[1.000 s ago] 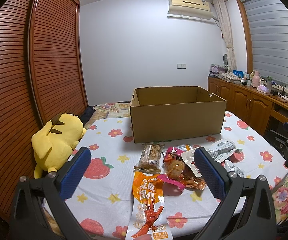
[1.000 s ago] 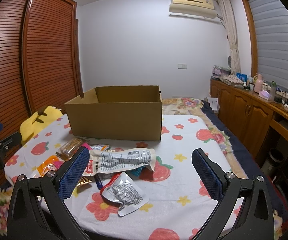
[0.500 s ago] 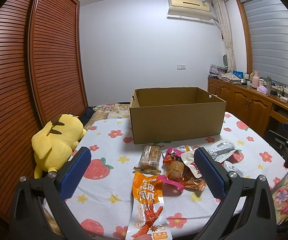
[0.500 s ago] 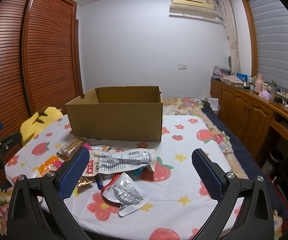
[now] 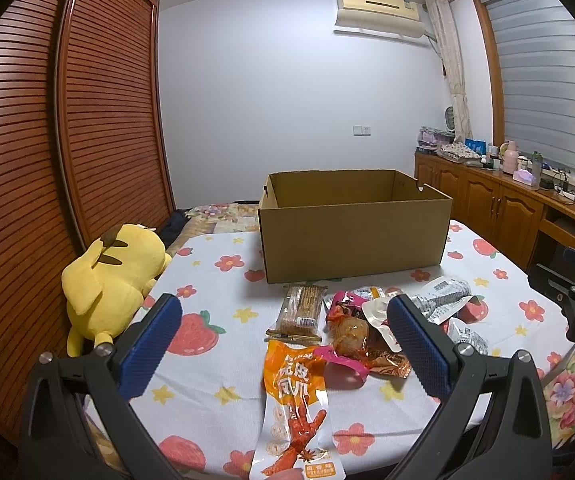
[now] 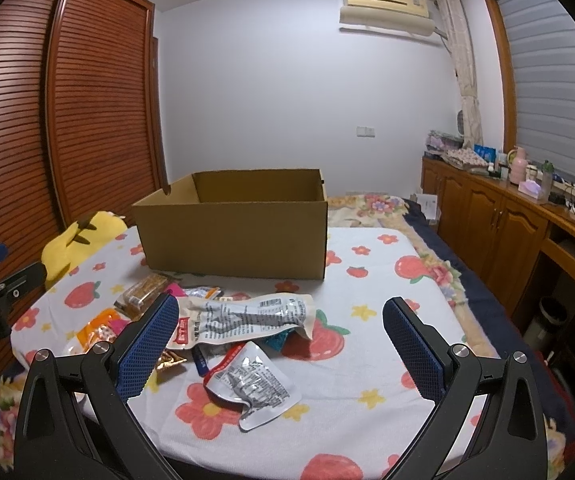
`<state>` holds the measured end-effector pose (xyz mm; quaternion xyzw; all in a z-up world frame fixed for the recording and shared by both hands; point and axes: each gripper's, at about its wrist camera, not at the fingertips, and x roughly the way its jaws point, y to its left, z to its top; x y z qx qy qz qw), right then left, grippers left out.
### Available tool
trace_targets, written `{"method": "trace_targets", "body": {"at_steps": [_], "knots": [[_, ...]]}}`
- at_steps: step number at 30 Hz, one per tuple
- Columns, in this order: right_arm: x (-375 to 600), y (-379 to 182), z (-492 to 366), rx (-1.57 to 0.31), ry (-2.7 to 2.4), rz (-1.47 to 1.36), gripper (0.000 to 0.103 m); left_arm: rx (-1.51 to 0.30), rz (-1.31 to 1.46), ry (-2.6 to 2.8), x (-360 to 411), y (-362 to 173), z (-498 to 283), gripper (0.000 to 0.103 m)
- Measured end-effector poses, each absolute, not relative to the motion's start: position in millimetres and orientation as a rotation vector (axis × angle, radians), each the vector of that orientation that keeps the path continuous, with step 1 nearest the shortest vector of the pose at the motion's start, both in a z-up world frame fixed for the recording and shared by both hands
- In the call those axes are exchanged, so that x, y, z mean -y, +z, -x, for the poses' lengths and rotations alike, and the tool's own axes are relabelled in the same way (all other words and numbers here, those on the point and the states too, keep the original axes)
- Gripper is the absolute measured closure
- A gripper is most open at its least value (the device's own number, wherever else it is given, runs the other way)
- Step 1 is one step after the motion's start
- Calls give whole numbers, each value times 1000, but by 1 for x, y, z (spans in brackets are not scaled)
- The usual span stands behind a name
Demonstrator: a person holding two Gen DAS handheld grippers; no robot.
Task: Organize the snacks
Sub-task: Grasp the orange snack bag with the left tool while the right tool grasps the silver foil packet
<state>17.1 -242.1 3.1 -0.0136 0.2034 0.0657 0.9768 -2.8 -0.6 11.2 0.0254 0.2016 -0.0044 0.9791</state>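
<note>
left wrist view: nothing is seen to have moved over the last second, so sorting is judged not begun. the left gripper and right gripper are held spread and empty above the snacks, heaped before the open box. free bedspread is left rightward; the near edge is close.

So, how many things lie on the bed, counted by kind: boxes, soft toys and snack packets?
Cardboard box: 1
Yellow soft toy: 1
Snack packets: 6 that can be told apart; the pile overlaps, so there may be more
Total: at least 8
</note>
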Motion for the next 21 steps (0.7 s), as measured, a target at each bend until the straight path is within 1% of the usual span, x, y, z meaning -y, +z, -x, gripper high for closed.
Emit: {"method": "trace_targets", "body": {"at_steps": [10, 21], "knots": [[238, -18, -29, -468, 166, 34, 0, -484, -40, -21, -6, -20, -17, 0], [234, -43, -44, -540, 219, 51, 0, -658, -30, -88, -25, -54, -47, 0]]}}
